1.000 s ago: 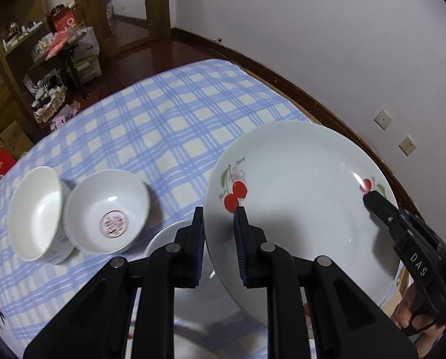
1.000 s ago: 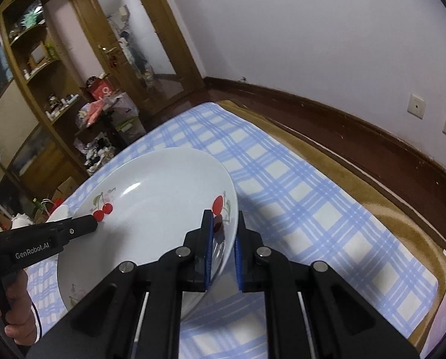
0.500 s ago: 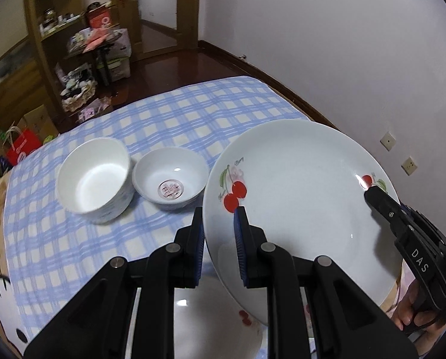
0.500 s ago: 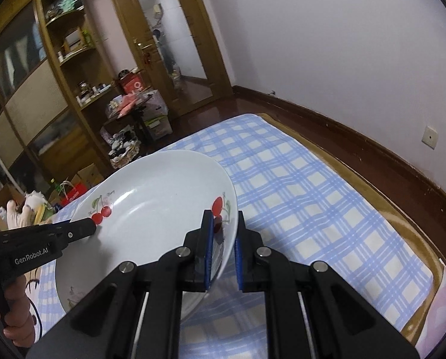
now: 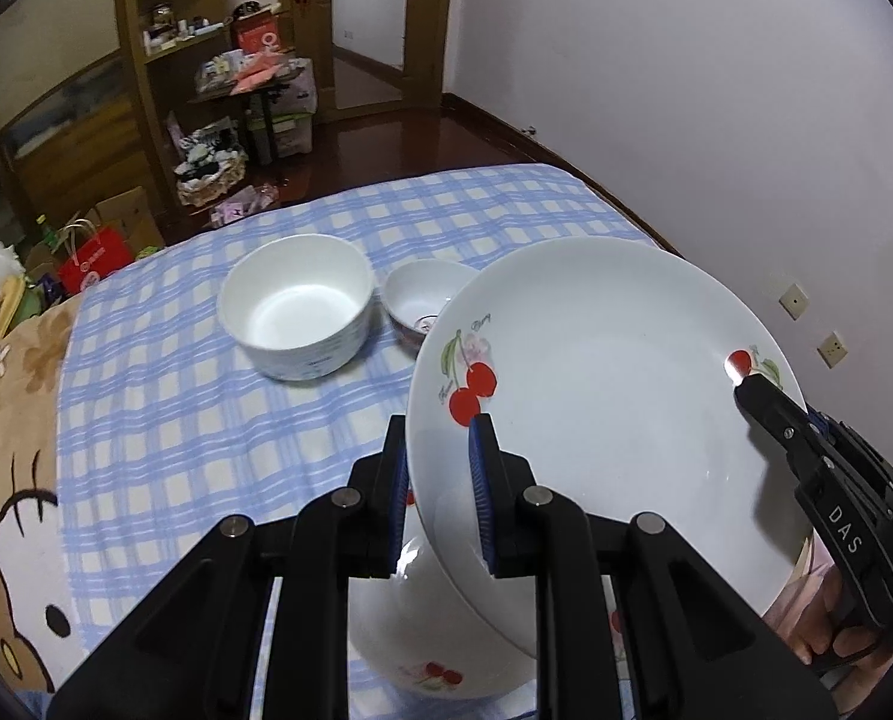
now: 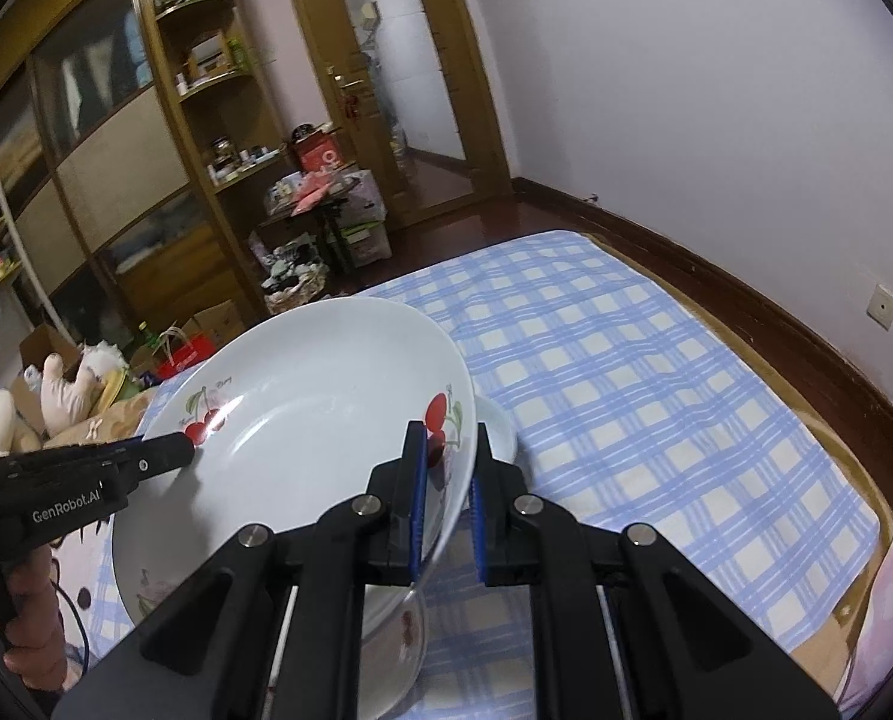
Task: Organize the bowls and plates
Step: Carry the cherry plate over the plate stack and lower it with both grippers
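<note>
A bed with a blue checked sheet [image 5: 206, 450] carries a large bowl [image 5: 299, 306], a small bowl [image 5: 416, 303] touching its right side, and a plate [image 5: 446, 654] nearer the camera.

Wooden shelving [image 6: 146, 138] and door [image 6: 398, 90], pale walls [image 6: 686, 90], dark wood floor [image 5: 386, 144]

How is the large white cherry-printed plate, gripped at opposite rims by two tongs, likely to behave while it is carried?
The large white cherry-printed plate looks like glazed ceramic, so probably stiff, not bending. Its glossy rim may slip between the left tongs and right tongs, which clamp only narrow edges. It is probably fragile if dropped onto the second cherry plate below.
</note>
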Available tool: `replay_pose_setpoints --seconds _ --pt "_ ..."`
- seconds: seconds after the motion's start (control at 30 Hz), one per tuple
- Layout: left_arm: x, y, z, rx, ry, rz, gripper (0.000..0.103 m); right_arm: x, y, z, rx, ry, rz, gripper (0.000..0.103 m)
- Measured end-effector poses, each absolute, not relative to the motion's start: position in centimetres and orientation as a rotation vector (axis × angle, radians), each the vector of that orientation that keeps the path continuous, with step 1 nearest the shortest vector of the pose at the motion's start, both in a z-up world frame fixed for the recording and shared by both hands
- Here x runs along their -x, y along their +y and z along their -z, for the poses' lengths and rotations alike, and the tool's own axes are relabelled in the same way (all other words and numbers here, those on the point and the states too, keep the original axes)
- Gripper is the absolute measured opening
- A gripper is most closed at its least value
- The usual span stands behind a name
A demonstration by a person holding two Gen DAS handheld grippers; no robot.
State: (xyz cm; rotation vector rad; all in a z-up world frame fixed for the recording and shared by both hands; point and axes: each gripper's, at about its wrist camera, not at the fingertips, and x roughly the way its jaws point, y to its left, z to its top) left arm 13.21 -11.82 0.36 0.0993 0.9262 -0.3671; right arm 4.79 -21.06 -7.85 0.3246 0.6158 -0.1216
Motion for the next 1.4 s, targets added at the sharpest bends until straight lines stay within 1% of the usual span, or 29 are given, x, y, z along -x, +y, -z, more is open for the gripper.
replay_pose_setpoints --seconds 0.33,0.6,0.93,1.23,1.4 --pt "-11.1 -8.8 0.5 -0.099 0.933 0.312 0.02 -3.8 -17.8 8.3 -0.284 0.622 0.08 0.014" --pt "-10.9 -6.7 2.6 -0.052 0.964 0.284 0.02 -4.4 -16.0 9.5 -0.241 0.648 0.056 0.014" --pt "-11.5 -5.7 5.7 -0.051 0.997 0.282 0.02 -5.2 -14.6 12.3 -0.192 0.707 0.051 0.015" --pt "-12.3 -5.4 9.2 -0.049 1.089 0.258 0.02 -5.7 -14.0 15.5 -0.196 0.79 0.052 0.016" --pt "-12.2 -5.6 10.3 -0.061 1.109 0.259 0.02 -5.9 -14.2 16.6 -0.2 0.816 0.062 0.015"
